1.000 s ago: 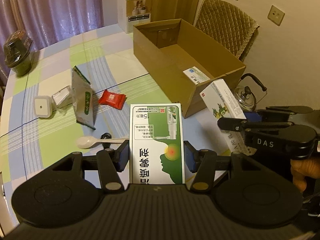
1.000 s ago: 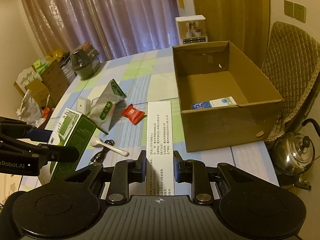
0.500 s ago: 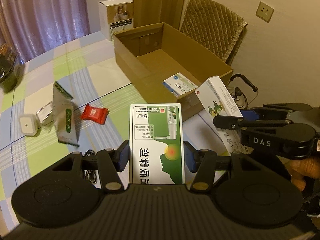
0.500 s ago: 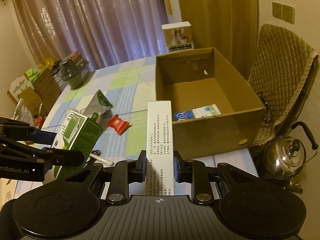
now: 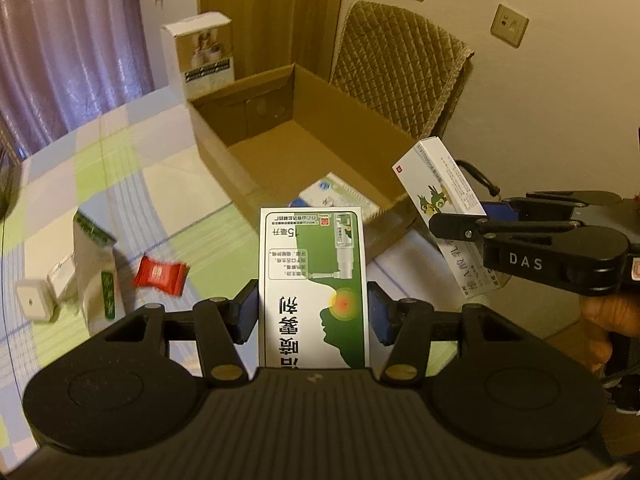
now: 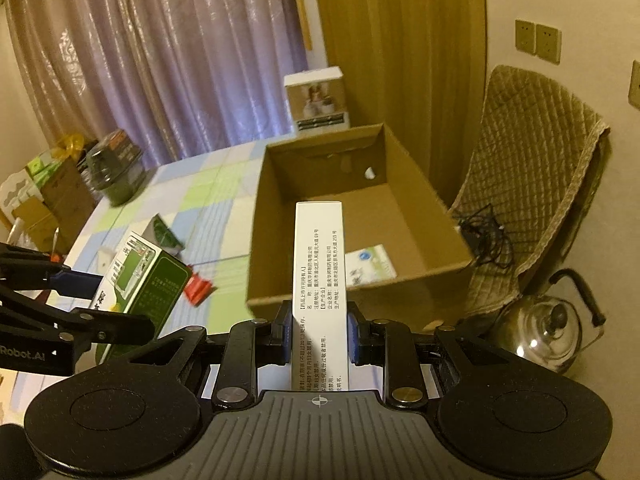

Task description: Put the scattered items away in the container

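Covering the table (image 5: pixel 120 168), a checked cloth; purple curtains (image 6: pixel 160 60) behind.

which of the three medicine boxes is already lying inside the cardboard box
The white-and-blue medicine box, flat on the cardboard box floor. The green-and-white box is in the left gripper; the white box in the right gripper.

Matt black plastic left gripper (image 5: pixel 313 312) clamps a glossy printed card carton (image 5: pixel 313 280). Ahead of it – plain brown corrugated cardboard box (image 5: pixel 224 160). Right of it – quilted cloth chair cover (image 5: pixel 400 76); polished metal kettle (image 6: pixel 548 332).
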Tool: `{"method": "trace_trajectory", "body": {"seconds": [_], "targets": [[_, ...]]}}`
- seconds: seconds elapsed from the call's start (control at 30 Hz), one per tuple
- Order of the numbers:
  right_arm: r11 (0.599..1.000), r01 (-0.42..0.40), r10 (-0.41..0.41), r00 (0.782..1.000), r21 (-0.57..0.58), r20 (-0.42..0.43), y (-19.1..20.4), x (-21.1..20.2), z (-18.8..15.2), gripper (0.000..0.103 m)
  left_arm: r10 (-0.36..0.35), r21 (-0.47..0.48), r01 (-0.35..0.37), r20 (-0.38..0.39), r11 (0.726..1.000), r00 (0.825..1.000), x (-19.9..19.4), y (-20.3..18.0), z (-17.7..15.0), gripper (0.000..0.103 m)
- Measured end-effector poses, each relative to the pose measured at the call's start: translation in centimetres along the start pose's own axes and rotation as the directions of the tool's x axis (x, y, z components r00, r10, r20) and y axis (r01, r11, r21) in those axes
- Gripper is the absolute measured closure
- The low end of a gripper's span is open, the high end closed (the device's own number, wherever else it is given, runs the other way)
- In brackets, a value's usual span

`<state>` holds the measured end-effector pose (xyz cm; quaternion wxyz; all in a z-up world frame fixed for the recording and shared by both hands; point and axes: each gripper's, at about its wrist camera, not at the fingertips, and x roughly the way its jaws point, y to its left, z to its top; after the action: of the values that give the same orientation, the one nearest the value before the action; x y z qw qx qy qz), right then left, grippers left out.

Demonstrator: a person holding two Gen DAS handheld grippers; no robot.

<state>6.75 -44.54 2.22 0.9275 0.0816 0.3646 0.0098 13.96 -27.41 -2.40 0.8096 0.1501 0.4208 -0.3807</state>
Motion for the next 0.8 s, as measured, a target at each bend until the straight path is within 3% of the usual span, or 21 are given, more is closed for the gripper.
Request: {"method": "trace_trajectory", "body": {"seconds": [0.4, 0.8], "targets": [[0.999, 0.044, -0.043, 0.998, -0.007, 0.044, -3.5, 2.4, 5.1, 0.074, -0.05, 0.032, 0.049, 0.031, 0.998, 0.998, 3.7, -0.9, 6.7, 0.053], [0.998, 0.06, -0.06, 0.998, -0.003, 0.022, -5.6, 6.1, 6.9, 0.074, -0.076, 0.013, 0.076, 0.034, 0.997, 0.997, 8.3, -0.5, 10.5, 0.053]]}}
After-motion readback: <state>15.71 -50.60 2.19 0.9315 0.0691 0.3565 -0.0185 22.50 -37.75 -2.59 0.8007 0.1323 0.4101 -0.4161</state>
